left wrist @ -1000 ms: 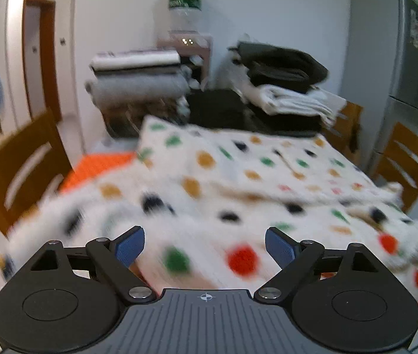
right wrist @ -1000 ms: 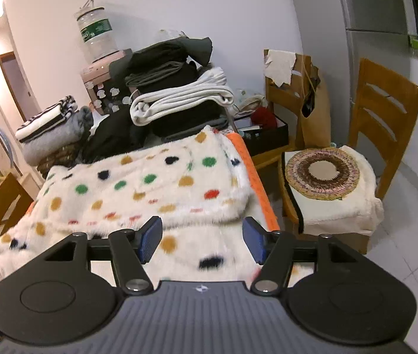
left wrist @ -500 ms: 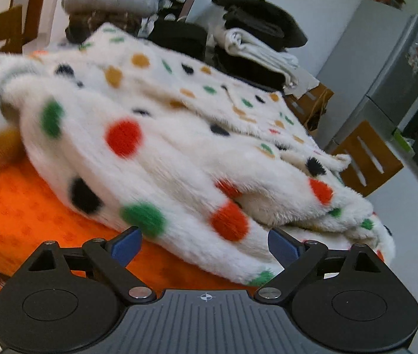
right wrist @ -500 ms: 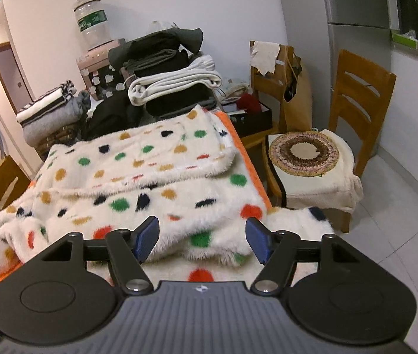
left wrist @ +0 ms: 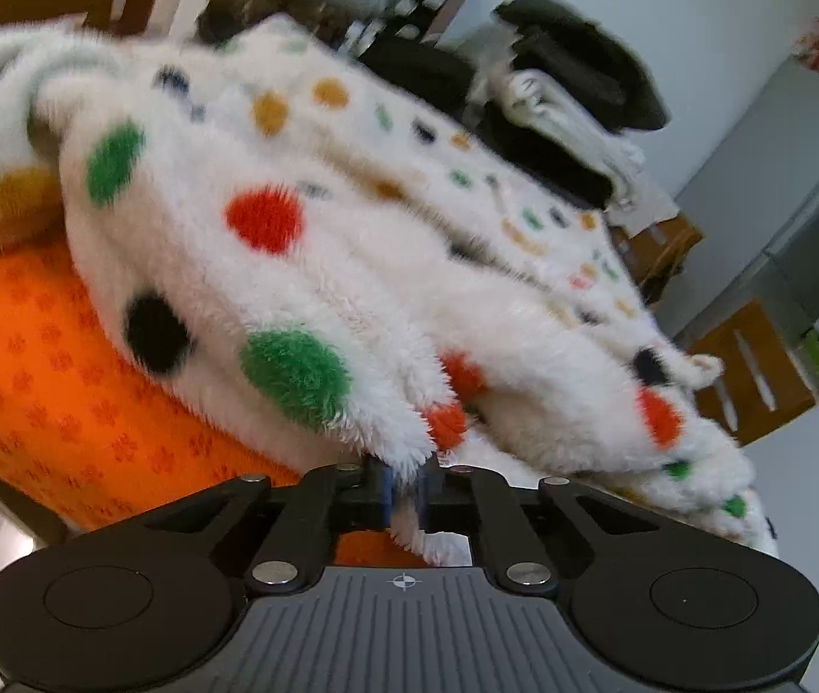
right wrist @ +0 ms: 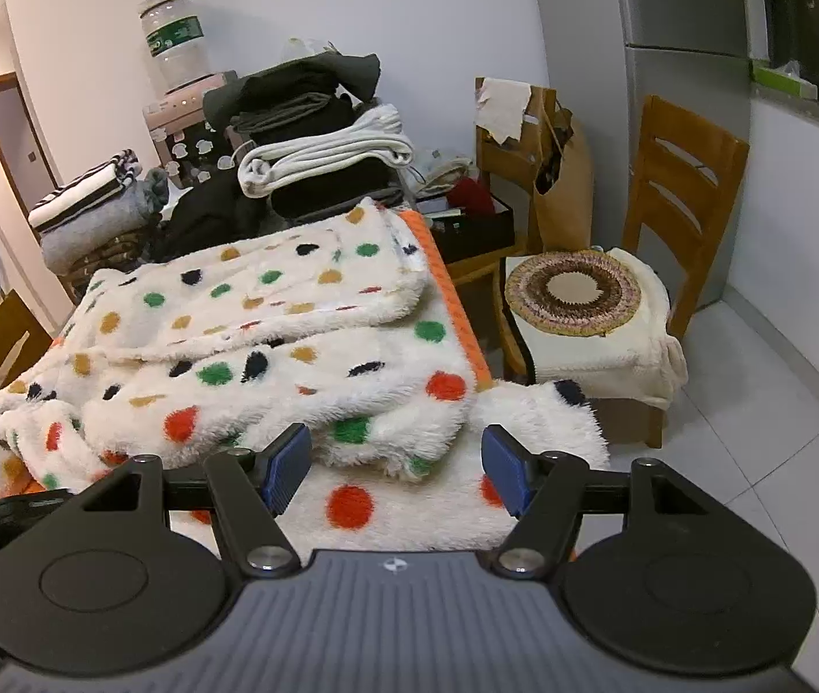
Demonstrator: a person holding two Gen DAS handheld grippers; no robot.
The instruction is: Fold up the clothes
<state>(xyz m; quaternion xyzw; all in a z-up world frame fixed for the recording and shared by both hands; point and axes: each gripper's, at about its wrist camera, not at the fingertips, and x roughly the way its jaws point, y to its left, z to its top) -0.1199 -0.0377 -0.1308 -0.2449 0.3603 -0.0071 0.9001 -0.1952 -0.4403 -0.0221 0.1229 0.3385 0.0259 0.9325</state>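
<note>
Fleece, left wrist view: I am looking at the white polka-dot fleece garment (left wrist: 352, 242) heaped across the frame from ten o'clock down to four o'clock, lying on the orange tablecloth (left wrist: 34, 358).
Left gripper: I am pinching a fringe of the fleece hem at six o'clock; the left gripper (left wrist: 405, 488) has its blue pads pressed together with white pile squeezed between them.
Backdrop, left view: I am seeing blurred stacks of folded clothes (left wrist: 577, 110) at one o'clock, so I am not reading detail there.
Fleece, right wrist view: I am seeing the same garment spread over the table, one layer already turned over at eleven o'clock, a bunched part at nine o'clock, and a loose flap hanging off the near edge at six o'clock.
Right gripper: I am holding the right gripper (right wrist: 395, 473) with fingers spread apart, hovering over that near flap; nothing is touching the pads.
Surroundings, right view: I am noting the wooden chair (right wrist: 681, 173) with a round woven mat (right wrist: 574, 291) at three o'clock, well apart from the garment.
Progress: I am judging the fold as only started; one edge is gripped, the right side is waiting for its own grip, and the lifting, carrying over and smoothing are all remaining.
</note>
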